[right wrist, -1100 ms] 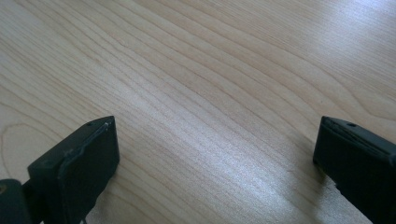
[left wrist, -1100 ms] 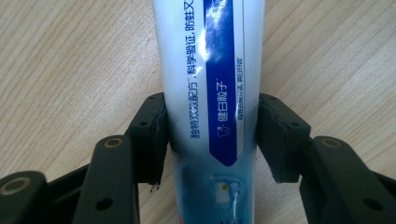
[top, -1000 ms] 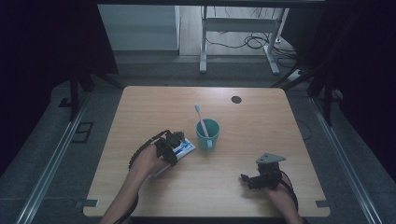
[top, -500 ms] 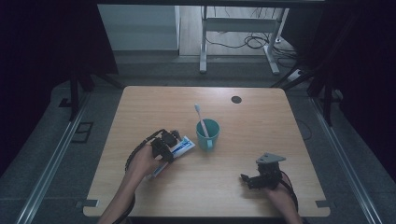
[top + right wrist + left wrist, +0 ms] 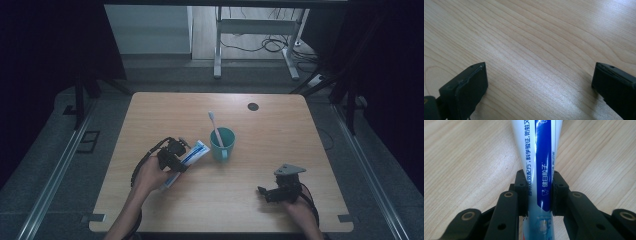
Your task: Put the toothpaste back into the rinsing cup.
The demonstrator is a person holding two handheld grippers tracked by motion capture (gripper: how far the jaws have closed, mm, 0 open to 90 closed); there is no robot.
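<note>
A white and blue toothpaste tube (image 5: 194,152) lies slanted just left of a teal cup (image 5: 223,145) that holds a white toothbrush (image 5: 214,125). My left gripper (image 5: 174,159) is shut on the tube. In the left gripper view both black pads (image 5: 522,192) press the sides of the tube (image 5: 544,157), which runs away from me just above the wood. These jaws have just been closing with the tube between them. My right gripper (image 5: 264,192) rests near the table's front right, open wide (image 5: 539,75) over bare wood.
The wooden table (image 5: 280,130) has a small dark round cap (image 5: 253,106) near its far edge. Beyond the table are a grey floor, metal desk legs (image 5: 218,50) and loose cables. Rails run along both sides.
My left gripper's jaws have closed onto the toothpaste tube, and the hand has shifted slightly with it. The right gripper has not moved.
</note>
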